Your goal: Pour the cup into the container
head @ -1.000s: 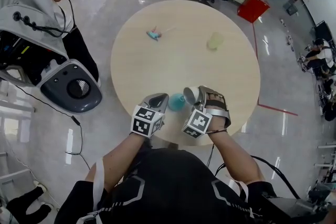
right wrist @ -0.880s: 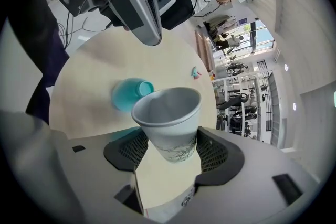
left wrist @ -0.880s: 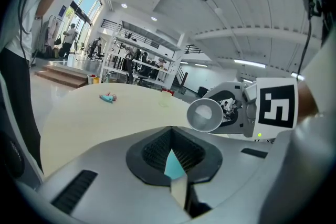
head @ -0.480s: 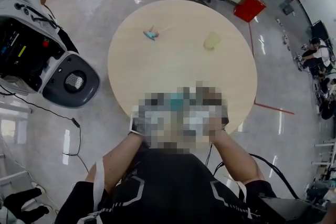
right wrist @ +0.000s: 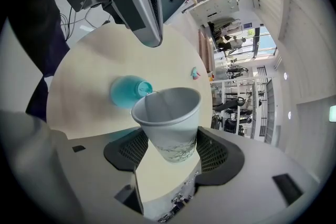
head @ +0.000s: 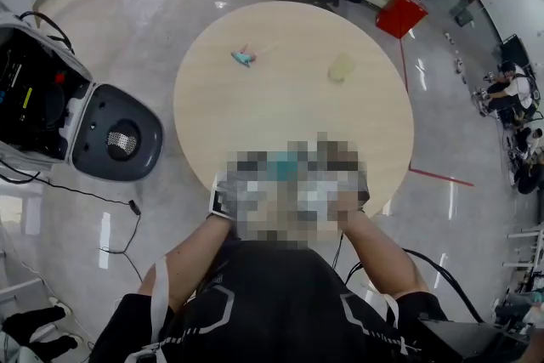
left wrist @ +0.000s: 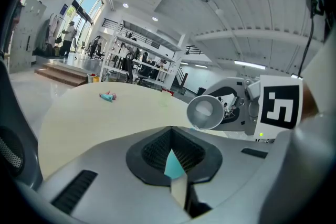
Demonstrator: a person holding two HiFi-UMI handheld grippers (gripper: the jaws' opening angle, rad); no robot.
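Cup (right wrist: 170, 123) sits clamped between the jaws of our right gripper (right wrist: 169, 159), its white paper wall pressed by the pads on both sides. It is tipped forward, so its open mouth leans away from the gripper. Just past its rim, ahead and a little left of these jaws, the teal container (right wrist: 123, 93) rests on the table (right wrist: 86, 68).

Our left gripper (left wrist: 173, 161) has its jaws drawn almost together. Only a thin slit is left, and a teal sliver shows through it, probably the container lying beyond, though that view is too tight for us to be sure. The right gripper view settles what this one cannot: there the left gripper hangs above and beyond the container, with bare tabletop showing between them. In return, the left gripper view shows the cup's mouth turned toward it, ahead and to the right of its jaws, raised off the table.

From the head view we cannot make out either gripper, only our forearms reaching to the near edge of the round table. It does show the far side. A small teal item (head: 243, 56) lies well ahead of the left gripper, and a pale green object (head: 342, 68) well ahead of the right.
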